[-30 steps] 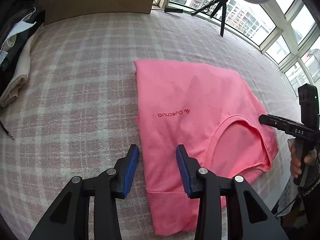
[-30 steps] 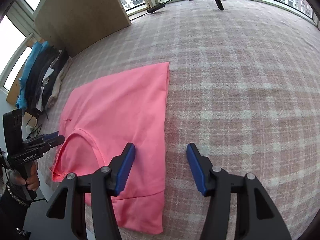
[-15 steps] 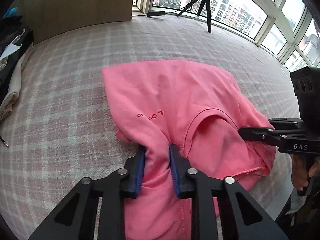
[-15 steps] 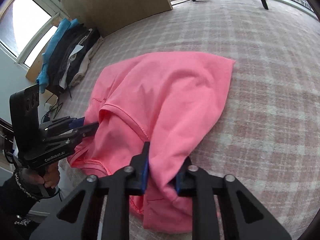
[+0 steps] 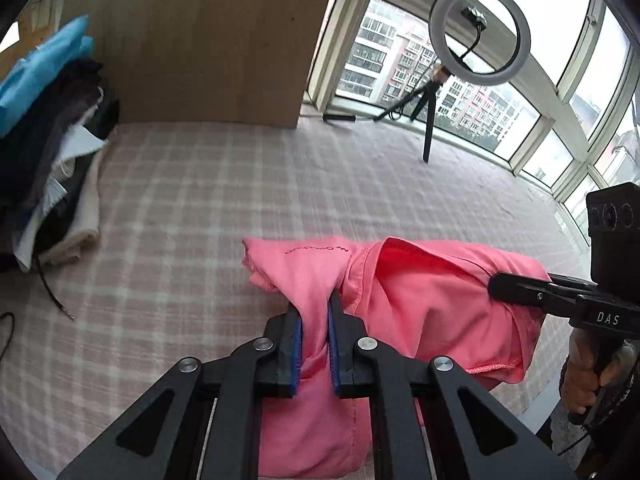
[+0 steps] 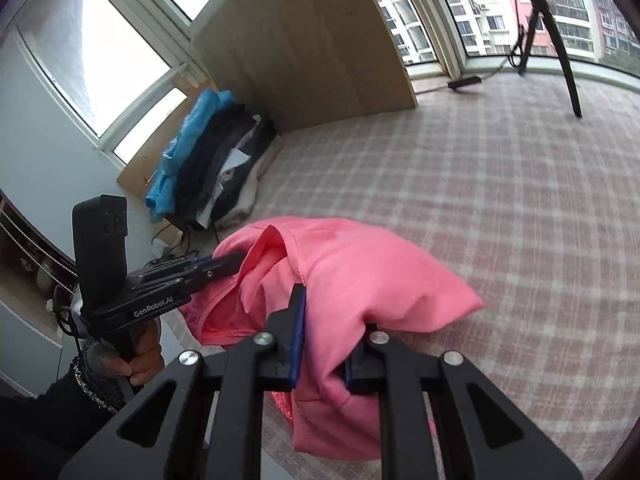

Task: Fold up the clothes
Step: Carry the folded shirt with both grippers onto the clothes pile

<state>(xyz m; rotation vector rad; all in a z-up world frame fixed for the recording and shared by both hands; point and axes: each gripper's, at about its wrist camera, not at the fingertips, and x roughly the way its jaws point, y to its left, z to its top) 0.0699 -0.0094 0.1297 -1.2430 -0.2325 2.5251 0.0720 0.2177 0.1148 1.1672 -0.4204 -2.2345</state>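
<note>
A pink T-shirt [image 5: 424,292] hangs bunched between both grippers above the plaid surface; its neck opening faces up and its far part still rests on the surface. My left gripper [image 5: 314,332] is shut on a pinch of the pink fabric. My right gripper [image 6: 324,340] is shut on the shirt [image 6: 360,272] at its other side. Each gripper shows in the other's view: the right one at the right edge [image 5: 520,294], the left one at the left [image 6: 216,266], fingertips buried in fabric.
A pile of folded clothes, blue, black and cream [image 5: 44,152], lies at the far left, also in the right wrist view [image 6: 208,164]. A wooden panel [image 5: 200,40] stands behind. A ring light on a tripod [image 5: 476,36] stands by the windows. A thin cable [image 5: 52,292] lies left.
Both grippers closed on the flat shirt's near edge, then lifted and carried it forward. The shirt is now bunched and raised, and the cameras tilt up toward the windows.
</note>
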